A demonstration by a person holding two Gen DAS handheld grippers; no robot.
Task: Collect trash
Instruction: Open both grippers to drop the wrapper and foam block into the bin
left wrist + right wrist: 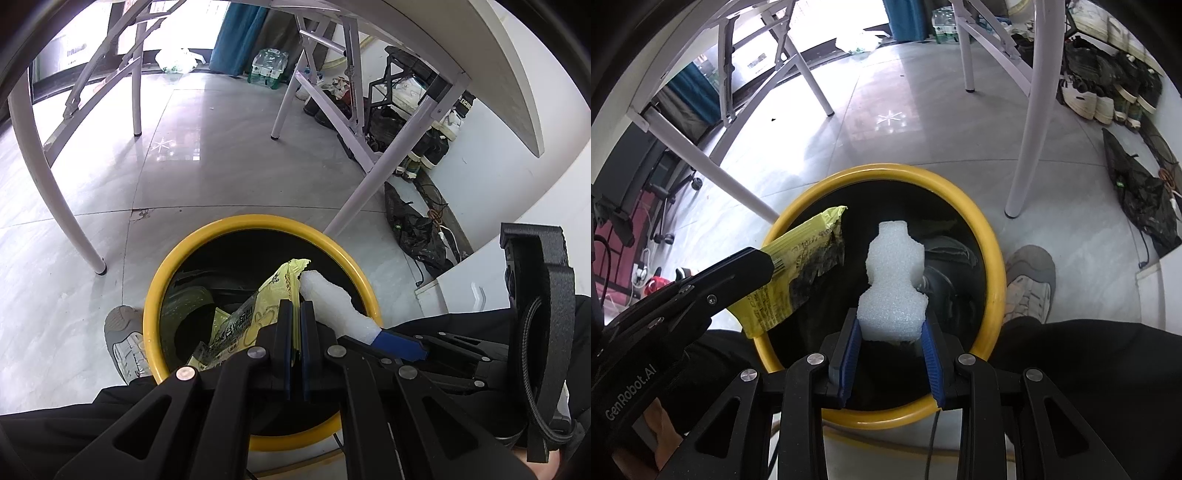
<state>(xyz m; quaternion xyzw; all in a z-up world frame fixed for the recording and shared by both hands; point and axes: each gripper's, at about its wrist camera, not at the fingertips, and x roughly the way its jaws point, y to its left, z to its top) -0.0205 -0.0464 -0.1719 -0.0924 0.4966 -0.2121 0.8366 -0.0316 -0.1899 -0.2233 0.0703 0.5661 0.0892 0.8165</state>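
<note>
The left gripper (pixel 295 325) is clamped tight on a yellow snack wrapper (pixel 255 317), which juts forward from its pads over the mouth of the yellow-rimmed trash bin (pixel 184 254); the right gripper (pixel 891 332) stands partly closed, its blue pads (pixel 851 354) pressing either side of a white foam piece (pixel 892 288) that sticks up ahead of them above the same bin. The wrapper hangs just left of the foam; a person's grey shoe (pixel 1028 284) rests beside the bin's rim, right of the right gripper.

**Both grippers poised, pointing steeply down**

The left black two-finger gripper (pixel 295 325) points steeply downward, its blue-padded jaws pressed tight on a yellow printed plastic wrapper (pixel 255 314). Beside it, the right black gripper (pixel 892 345) angles down more sharply, jaws partly apart, blue pads (pixel 851 350) clamping a white foam piece (pixel 894 288). Dark-clothed legs and a grey shoe (pixel 1030 284) show below.
</note>
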